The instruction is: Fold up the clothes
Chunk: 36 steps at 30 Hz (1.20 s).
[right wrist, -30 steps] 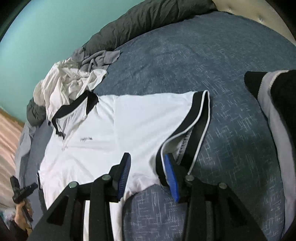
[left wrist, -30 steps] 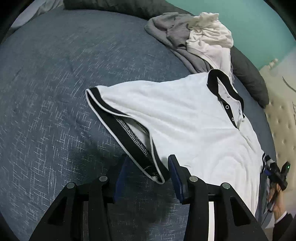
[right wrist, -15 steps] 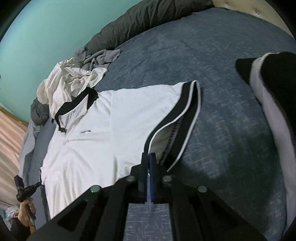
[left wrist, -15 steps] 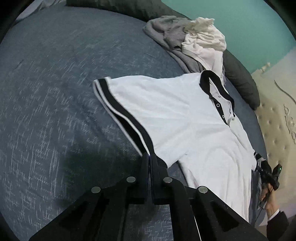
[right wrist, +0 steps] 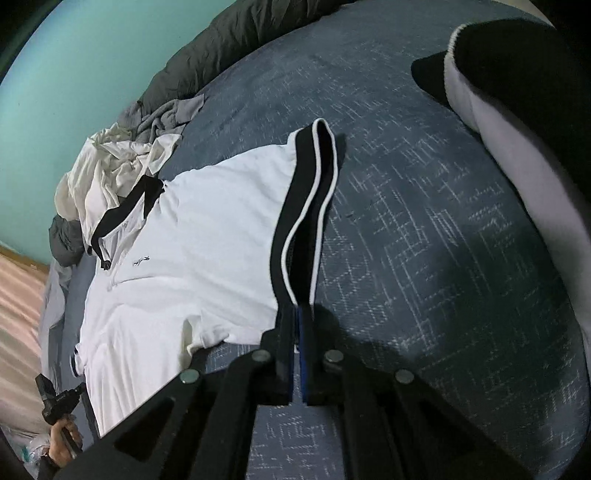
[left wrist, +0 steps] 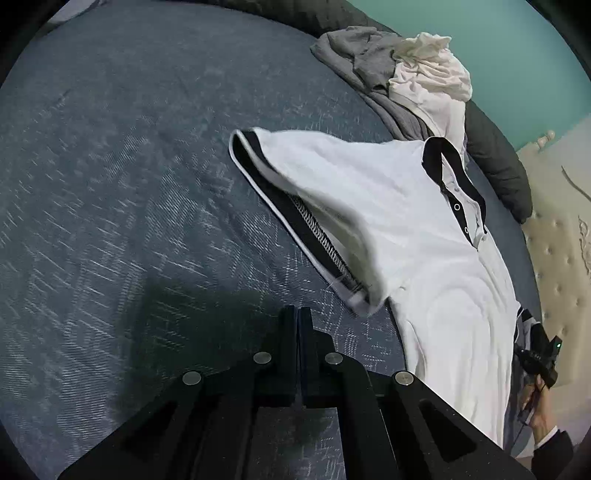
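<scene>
Two grippers work at opposite sleeves of one white polo shirt [left wrist: 436,236] spread face-up on a blue-grey bedspread [left wrist: 110,184].

Left gripper [left wrist: 297,314]: jaws pressed together with no gap. The sleeve's black cuff [left wrist: 314,240] lies just beyond the fingertips, blurred and apparently clear of them; no cloth shows between the pads.

Right gripper [right wrist: 297,314]: jaws closed on the near end of the other sleeve's black, white-piped cuff [right wrist: 306,206]. The cuff rises straight from the fingertips, drawn taut, its far end lifted slightly off the bedspread [right wrist: 424,240].

Shirt position: body flat between the two grippers, black collar [left wrist: 454,173] and buttoned placket toward the far side of the bed.

Beyond the collar: a crumpled cream garment [left wrist: 432,81] lying against a grey garment [left wrist: 362,55], both touching a dark quilted duvet [right wrist: 240,33] along the teal wall [right wrist: 92,62].

At the right edge of the right wrist view: a black-and-white fabric item [right wrist: 517,122], unidentifiable.
</scene>
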Motion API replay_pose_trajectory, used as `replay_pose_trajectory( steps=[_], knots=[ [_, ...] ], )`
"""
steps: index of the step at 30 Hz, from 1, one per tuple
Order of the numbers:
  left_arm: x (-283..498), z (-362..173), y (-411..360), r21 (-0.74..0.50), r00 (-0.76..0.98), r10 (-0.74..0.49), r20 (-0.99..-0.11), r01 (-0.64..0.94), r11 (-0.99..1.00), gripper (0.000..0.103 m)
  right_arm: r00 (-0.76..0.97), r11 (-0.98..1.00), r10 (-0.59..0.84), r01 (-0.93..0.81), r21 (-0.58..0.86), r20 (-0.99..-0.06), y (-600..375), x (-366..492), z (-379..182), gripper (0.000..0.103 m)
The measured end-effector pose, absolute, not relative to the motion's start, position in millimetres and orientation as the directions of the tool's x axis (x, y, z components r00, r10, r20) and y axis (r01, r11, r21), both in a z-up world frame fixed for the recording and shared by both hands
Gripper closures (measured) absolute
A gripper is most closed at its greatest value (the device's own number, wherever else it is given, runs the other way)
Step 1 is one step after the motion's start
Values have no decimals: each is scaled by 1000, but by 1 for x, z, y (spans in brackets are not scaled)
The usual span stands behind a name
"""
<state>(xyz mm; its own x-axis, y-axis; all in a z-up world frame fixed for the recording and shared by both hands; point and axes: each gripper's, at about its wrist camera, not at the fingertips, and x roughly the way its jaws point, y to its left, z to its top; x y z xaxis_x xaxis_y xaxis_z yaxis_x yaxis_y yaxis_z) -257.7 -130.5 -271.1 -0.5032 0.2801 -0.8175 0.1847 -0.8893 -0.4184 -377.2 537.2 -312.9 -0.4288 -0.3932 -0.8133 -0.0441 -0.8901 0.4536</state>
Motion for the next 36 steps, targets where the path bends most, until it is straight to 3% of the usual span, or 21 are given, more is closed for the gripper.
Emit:
replay_pose_trajectory(
  steps=[2, 4, 6, 13, 16, 20, 24, 28, 36],
  knots=[
    [-256, -264, -133, -412, -513, 272, -814, 182, -893, 99, -410, -912, -363, -28, 409, -837, 532, -378, -310, 95],
    [-257, -254, -133, -408, -534, 264, -803, 170, -897, 94, -419, -923, -343, -17, 385, -841, 531, -375, -303, 78],
    [-263, -241, -130, -396, -560, 259, -787, 137, -908, 90, -446, -928, -328, -13, 372, -833, 532, -371, -293, 67],
    [-307, -242, -102, -358, -541, 266, -798, 71, -931, 85, -567, -927, -309, 0, 376, -763, 523, -376, -257, 67],
    [-310, -259, -99, -336, -513, 245, -823, 91, -937, 85, -538, -874, -433, 53, 484, -723, 509, -395, -262, 67],
    [-299, -281, -105, -326, -479, 236, -845, 114, -938, 85, -460, -844, -479, 9, 536, -747, 504, -411, -290, 67],
    [-289, -284, -111, -357, -488, 255, -835, 128, -925, 85, -464, -856, -416, -91, 509, -782, 526, -400, -319, 67],
    [-273, -266, -106, -352, -499, 252, -829, 114, -929, 66, -484, -847, -414, -106, 521, -771, 541, -385, -324, 69],
    [-203, -238, -66, -417, -412, 388, -824, -21, -909, 63, -466, -844, -465, -24, 537, -752, 531, -331, -276, 69]
  ],
)
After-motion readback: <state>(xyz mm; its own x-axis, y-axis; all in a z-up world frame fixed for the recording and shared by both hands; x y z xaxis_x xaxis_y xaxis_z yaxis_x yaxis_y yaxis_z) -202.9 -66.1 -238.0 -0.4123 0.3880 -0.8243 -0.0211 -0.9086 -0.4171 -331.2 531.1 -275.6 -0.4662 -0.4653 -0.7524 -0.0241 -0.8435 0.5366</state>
